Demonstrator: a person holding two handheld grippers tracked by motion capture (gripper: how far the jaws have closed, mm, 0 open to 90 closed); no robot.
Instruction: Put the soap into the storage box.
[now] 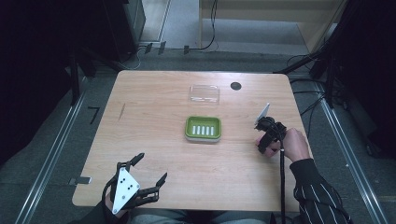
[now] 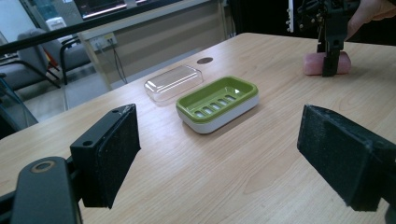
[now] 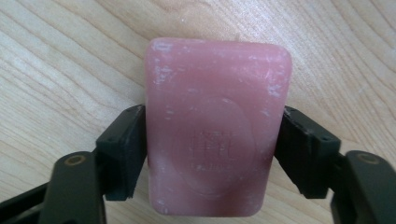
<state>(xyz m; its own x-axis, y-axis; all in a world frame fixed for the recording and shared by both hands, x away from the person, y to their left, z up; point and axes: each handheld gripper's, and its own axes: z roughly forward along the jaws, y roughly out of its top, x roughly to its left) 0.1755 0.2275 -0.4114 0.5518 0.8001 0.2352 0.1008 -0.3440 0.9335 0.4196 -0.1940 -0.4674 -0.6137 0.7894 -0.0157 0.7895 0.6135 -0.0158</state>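
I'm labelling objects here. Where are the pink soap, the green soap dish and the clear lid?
pink soap (image 3: pixel 217 135), right gripper view, its top face.
green soap dish (image 2: pixel 249 88), left gripper view, its rim.
clear lid (image 1: pixel 204 94), high view, its top.

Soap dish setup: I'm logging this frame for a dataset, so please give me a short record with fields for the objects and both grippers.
surface: wooden table
soap dish: green with white base, mid-table, empty, slotted floor
lid: clear plastic, lying beyond the dish, apart from it
soap: pink bar, flat on the table, right of the dish
right gripper: jaws against the bar's two long sides
left gripper: jaws wide apart, holding nothing, near front edge
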